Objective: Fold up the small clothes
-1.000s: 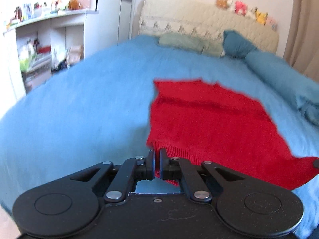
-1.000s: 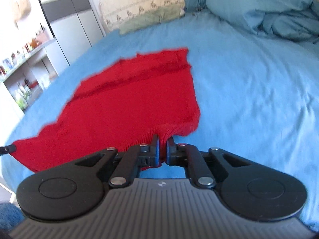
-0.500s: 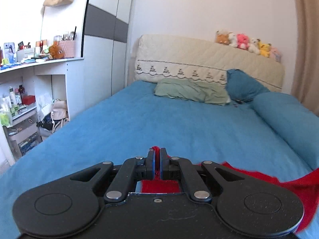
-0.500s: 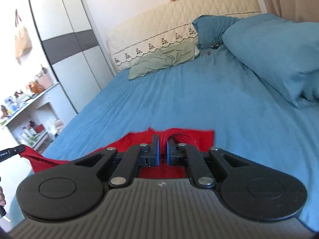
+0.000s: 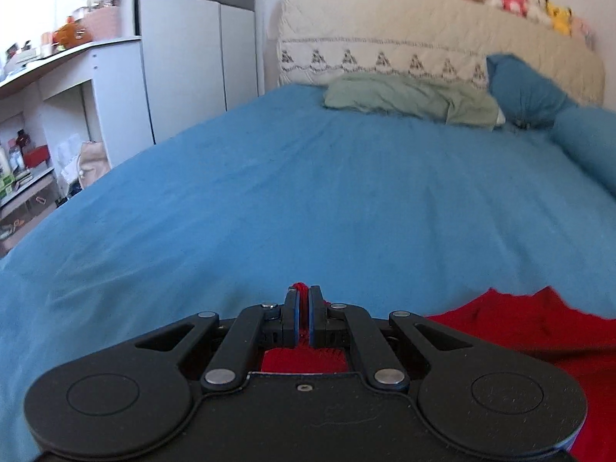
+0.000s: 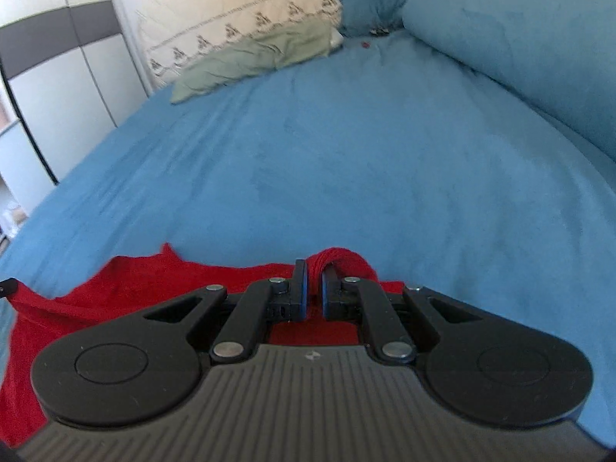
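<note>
Carried up the bed, both hand-held grippers [image 5: 304,300] [image 6: 312,275] pinch the red knit garment's [image 6: 115,288] ribbed edge.

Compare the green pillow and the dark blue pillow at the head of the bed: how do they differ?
The green pillow lies flat and crumpled; the dark blue pillow stands up, leaning on the headboard. In the left wrist view, the green one sits left of the blue one. Both lie on the blue sheet at the headboard.
</note>
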`<action>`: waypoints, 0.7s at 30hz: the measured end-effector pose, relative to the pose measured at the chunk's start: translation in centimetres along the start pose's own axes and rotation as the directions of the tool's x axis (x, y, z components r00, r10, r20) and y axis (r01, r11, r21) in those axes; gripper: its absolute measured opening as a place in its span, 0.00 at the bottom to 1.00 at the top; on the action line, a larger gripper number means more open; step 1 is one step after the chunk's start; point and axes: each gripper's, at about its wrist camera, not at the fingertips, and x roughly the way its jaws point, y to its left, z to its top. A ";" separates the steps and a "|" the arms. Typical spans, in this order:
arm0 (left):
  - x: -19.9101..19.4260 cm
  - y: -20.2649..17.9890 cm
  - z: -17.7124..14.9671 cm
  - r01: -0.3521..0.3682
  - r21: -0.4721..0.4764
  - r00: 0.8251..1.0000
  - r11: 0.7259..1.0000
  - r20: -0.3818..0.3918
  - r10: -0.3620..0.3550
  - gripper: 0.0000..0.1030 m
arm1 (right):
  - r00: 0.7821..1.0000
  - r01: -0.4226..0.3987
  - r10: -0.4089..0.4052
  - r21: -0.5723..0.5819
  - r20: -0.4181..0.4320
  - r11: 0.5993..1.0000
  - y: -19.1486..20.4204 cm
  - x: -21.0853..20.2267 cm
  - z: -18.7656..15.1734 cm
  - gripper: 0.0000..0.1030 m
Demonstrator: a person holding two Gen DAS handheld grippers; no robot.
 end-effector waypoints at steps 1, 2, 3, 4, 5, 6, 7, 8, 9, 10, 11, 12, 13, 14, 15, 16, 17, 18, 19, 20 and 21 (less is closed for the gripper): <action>0.6 -0.2 0.2 -0.002 0.012 1.000 1.000 -0.019 0.003 0.04 | 1.000 0.003 -0.003 0.010 -0.018 1.000 -0.1 0.7 0.4 0.21; 1.1 -0.4 0.4 -0.012 0.028 0.999 1.000 -0.042 0.013 0.04 | 0.999 0.012 -0.012 0.012 -0.041 1.000 0.0 1.5 0.6 0.22; 1.6 -0.7 0.5 -0.022 0.042 0.997 0.999 -0.069 0.025 0.05 | 0.998 0.024 -0.023 0.010 -0.063 1.000 0.0 2.2 0.9 0.23; 2.0 -0.8 0.7 -0.033 0.042 0.996 0.999 -0.087 0.036 0.06 | 0.997 0.031 -0.030 0.008 -0.076 0.999 0.1 2.4 1.0 0.24; 2.0 -0.8 0.8 -0.042 0.028 0.994 0.999 -0.101 0.045 0.14 | 0.996 0.036 -0.035 0.005 -0.083 0.999 0.1 2.6 1.1 0.34; 1.8 -0.8 0.9 -0.038 0.012 0.993 0.999 -0.108 0.039 0.34 | 0.995 0.048 -0.048 -0.003 -0.092 0.999 0.2 2.6 1.2 0.56; 1.3 -0.7 0.9 -0.039 0.003 0.993 0.999 -0.109 0.039 0.50 | 0.994 0.066 -0.067 -0.014 -0.089 0.998 0.4 2.1 1.3 0.72; 0.5 -0.9 0.9 -0.045 0.012 0.994 0.999 -0.098 0.046 0.75 | 0.994 0.087 -0.089 -0.030 -0.064 0.996 0.7 1.2 1.3 0.98; -0.6 -1.0 0.8 -0.057 0.030 0.996 0.998 -0.071 0.059 0.82 | 0.996 0.085 -0.086 -0.048 -0.017 0.995 1.0 -0.2 1.3 1.00; -1.8 -1.3 0.8 -0.057 0.058 0.997 0.997 -0.039 0.059 0.83 | 0.998 0.054 -0.053 -0.067 0.019 0.996 1.4 -1.7 1.0 1.00; -3.4 -1.6 0.5 -0.041 0.090 0.999 0.995 -0.015 0.042 0.84 | 0.999 0.016 -0.013 -0.086 0.029 0.996 1.8 -2.7 0.8 1.00; -4.9 -1.8 0.2 -0.013 0.113 1.000 0.993 -0.007 0.013 0.88 | 1.000 -0.019 0.022 -0.108 0.022 0.994 2.3 -3.9 0.4 1.00; -6.4 -1.9 -0.3 0.031 0.129 0.999 0.991 -0.022 -0.029 0.91 | 0.999 -0.044 0.046 -0.131 0.009 0.990 2.8 -4.9 -0.2 1.00; -7.5 -2.1 -1.0 0.078 0.135 0.996 0.988 -0.042 -0.073 0.95 | 0.998 -0.070 0.070 -0.151 -0.007 0.986 3.3 -5.7 -1.0 1.00; -8.4 -2.2 -1.7 0.118 0.140 0.992 0.983 -0.065 -0.109 0.97 | 0.996 -0.093 0.089 -0.166 -0.032 0.982 3.7 -6.2 -1.7 1.00; -9.0 -2.4 -2.6 0.149 0.143 0.986 0.978 -0.095 -0.137 0.97 | 0.992 -0.113 0.102 -0.181 -0.070 0.977 4.1 -6.4 -2.6 1.00; -9.4 -2.6 -3.6 0.170 0.147 0.980 0.974 -0.129 -0.151 0.97 | 0.990 -0.120 0.102 -0.191 -0.102 0.974 4.4 -6.3 -3.4 1.00; -9.4 -2.8 -4.7 0.183 0.151 0.973 0.971 -0.168 -0.157 0.97 | 0.986 -0.122 0.097 -0.201 -0.133 0.972 4.7 -6.1 -4.3 1.00; -9.1 -2.8 -5.8 0.181 0.151 0.968 0.972 -0.200 -0.149 0.97 | 0.984 -0.115 0.082 -0.210 -0.159 0.971 4.8 -5.6 -5.3 1.00; -8.7 -2.9 -6.7 0.174 0.149 0.963 0.973 -0.231 -0.137 0.96 | 0.983 -0.102 0.065 -0.212 -0.174 0.972 4.8 -5.2 -6.1 1.00; -8.2 -2.8 -7.6 0.169 0.145 0.958 0.975 -0.257 -0.128 0.96 | 0.981 -0.091 0.051 -0.209 -0.190 0.974 4.6 -4.7 -6.8 1.00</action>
